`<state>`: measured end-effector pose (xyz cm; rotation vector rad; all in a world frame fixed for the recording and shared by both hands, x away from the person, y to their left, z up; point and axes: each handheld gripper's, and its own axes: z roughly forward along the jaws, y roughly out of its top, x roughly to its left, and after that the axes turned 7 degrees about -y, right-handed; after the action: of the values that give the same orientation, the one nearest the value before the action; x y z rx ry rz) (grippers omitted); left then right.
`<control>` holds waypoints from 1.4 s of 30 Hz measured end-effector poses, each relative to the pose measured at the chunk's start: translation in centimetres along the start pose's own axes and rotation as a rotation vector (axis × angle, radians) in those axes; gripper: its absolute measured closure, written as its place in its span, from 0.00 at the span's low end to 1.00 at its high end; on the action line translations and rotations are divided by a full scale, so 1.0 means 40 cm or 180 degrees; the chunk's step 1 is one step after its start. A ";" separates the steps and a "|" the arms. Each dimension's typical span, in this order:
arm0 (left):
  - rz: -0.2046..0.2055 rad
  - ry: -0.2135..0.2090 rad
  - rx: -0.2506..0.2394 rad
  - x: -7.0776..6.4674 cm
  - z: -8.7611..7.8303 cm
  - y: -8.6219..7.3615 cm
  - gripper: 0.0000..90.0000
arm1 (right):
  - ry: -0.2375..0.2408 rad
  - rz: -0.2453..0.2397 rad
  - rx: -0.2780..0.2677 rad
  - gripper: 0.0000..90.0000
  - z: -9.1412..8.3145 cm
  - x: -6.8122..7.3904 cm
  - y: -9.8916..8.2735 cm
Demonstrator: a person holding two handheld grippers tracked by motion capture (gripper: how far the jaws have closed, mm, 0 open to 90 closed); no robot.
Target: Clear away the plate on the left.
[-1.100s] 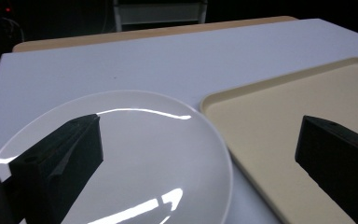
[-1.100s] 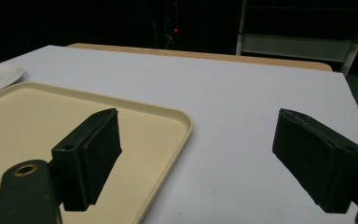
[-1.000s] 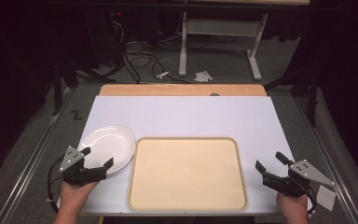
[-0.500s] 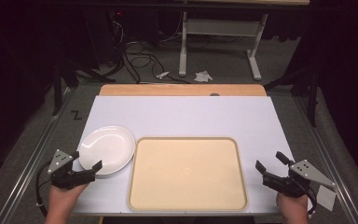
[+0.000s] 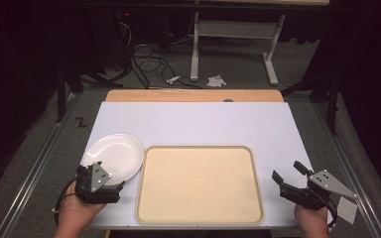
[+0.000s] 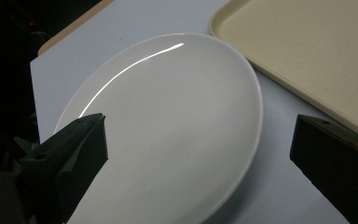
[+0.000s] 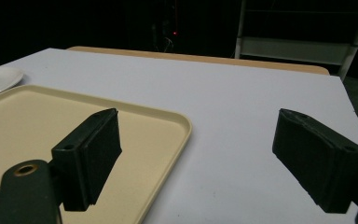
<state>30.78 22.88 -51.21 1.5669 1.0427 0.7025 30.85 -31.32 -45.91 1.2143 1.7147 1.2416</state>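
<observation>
A white plate (image 5: 114, 155) lies empty on the white table, left of a beige tray (image 5: 198, 184). My left gripper (image 5: 104, 178) sits at the plate's near rim and is open. In the left gripper view its jaws (image 6: 200, 126) stand wide apart over the near part of the plate (image 6: 168, 121), and the tray's corner (image 6: 307, 51) lies to the right. My right gripper (image 5: 287, 171) rests open near the table's front right corner, just right of the tray. In the right gripper view its jaws (image 7: 198, 114) hold nothing, with the tray's corner (image 7: 158, 126) beside the left jaw.
The white table top (image 5: 193, 124) ends at a wooden strip (image 5: 193, 95) at the back. Cables (image 5: 144, 54) and the legs of a desk (image 5: 194, 44) are on the dark floor beyond. A metal rail (image 5: 34, 163) runs along the table's left side.
My left gripper drew back to the left half a second ago and has now come right again to the plate's near rim. The right gripper and the plate have stayed put.
</observation>
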 end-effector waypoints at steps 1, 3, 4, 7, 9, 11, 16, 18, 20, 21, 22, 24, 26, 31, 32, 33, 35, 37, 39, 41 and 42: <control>0.0060 -0.0010 0.0036 -0.006 0.002 -0.001 0.06 | 0.0009 -0.0003 -0.0006 0.18 -0.001 0.000 0.001; 0.0174 -0.0054 0.0076 -0.020 0.007 -0.002 0.06 | 0.0010 -0.0005 -0.0027 0.18 -0.002 0.000 0.003; 0.0237 -0.0079 0.0105 -0.030 0.008 -0.005 0.07 | 0.0004 -0.0008 -0.0029 0.18 -0.003 0.000 0.003; 0.0365 -0.0115 0.0164 -0.045 0.009 -0.012 0.08 | -0.0001 0.0004 -0.0022 0.18 -0.004 0.001 0.003; 0.0449 -0.0151 0.0235 -0.050 0.006 -0.016 0.10 | 0.0001 -0.0016 -0.0028 0.18 -0.006 0.002 0.004; 0.0499 -0.0161 0.0265 -0.053 0.007 -0.021 0.12 | 0.0009 -0.0023 -0.0036 0.18 -0.006 0.002 0.005; 0.0660 -0.0159 0.0412 -0.055 0.011 -0.038 0.13 | -0.0005 -0.0023 -0.0027 0.18 -0.006 0.005 0.005; 0.0704 -0.0153 0.0450 -0.055 0.011 -0.043 0.14 | -0.0009 -0.0020 -0.0029 0.18 -0.007 0.006 0.005; 0.0725 -0.0164 0.0455 -0.055 0.011 -0.046 0.16 | -0.0007 -0.0036 -0.0035 0.18 -0.008 0.007 0.005; 0.0743 -0.0165 0.0467 -0.055 0.011 -0.047 0.17 | -0.0007 -0.0034 -0.0026 0.18 -0.008 0.007 0.005; 0.0768 -0.0152 0.0482 -0.055 0.011 -0.047 0.18 | -0.0007 -0.0030 -0.0023 0.18 -0.007 0.008 0.005; 0.0810 -0.0131 0.0514 -0.054 0.012 -0.048 0.18 | -0.0008 -0.0041 -0.0022 0.18 -0.007 0.008 0.005; 0.0810 -0.0141 0.0537 -0.052 0.014 -0.050 0.18 | -0.0011 -0.0040 -0.0022 0.18 -0.005 0.007 0.004; 0.0792 -0.0141 0.0631 -0.048 0.016 -0.057 0.23 | -0.0010 -0.0037 -0.0016 0.18 -0.003 0.005 0.004; 0.0795 -0.0140 0.0651 -0.047 0.015 -0.057 0.26 | -0.0020 -0.0033 -0.0015 0.18 -0.005 0.005 0.004; 0.0780 -0.0132 0.0657 -0.048 0.014 -0.058 0.27 | -0.0016 -0.0024 -0.0027 0.18 -0.006 0.005 0.004; 0.0767 -0.0154 0.0691 -0.049 0.013 -0.063 0.29 | -0.0054 0.0009 -0.0026 0.18 -0.012 0.003 0.004; 0.0834 -0.0172 0.0739 -0.051 0.013 -0.068 0.31 | -0.0068 0.0042 -0.0054 0.18 -0.020 -0.001 0.005; 0.0929 -0.0198 0.0755 -0.056 0.014 -0.070 0.34 | -0.0077 0.0052 -0.0085 0.18 -0.024 -0.006 0.006; 0.1029 -0.0207 0.0763 -0.058 0.017 -0.069 0.37 | -0.0090 0.0060 -0.0090 0.18 -0.022 -0.009 0.007; 0.1094 -0.0194 0.0766 -0.057 0.019 -0.070 0.39 | -0.0103 0.0063 -0.0082 0.18 -0.021 -0.009 0.006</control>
<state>29.70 20.60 -53.91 1.9930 0.8440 0.7755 30.31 -31.90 -45.41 1.2325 1.6625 1.2454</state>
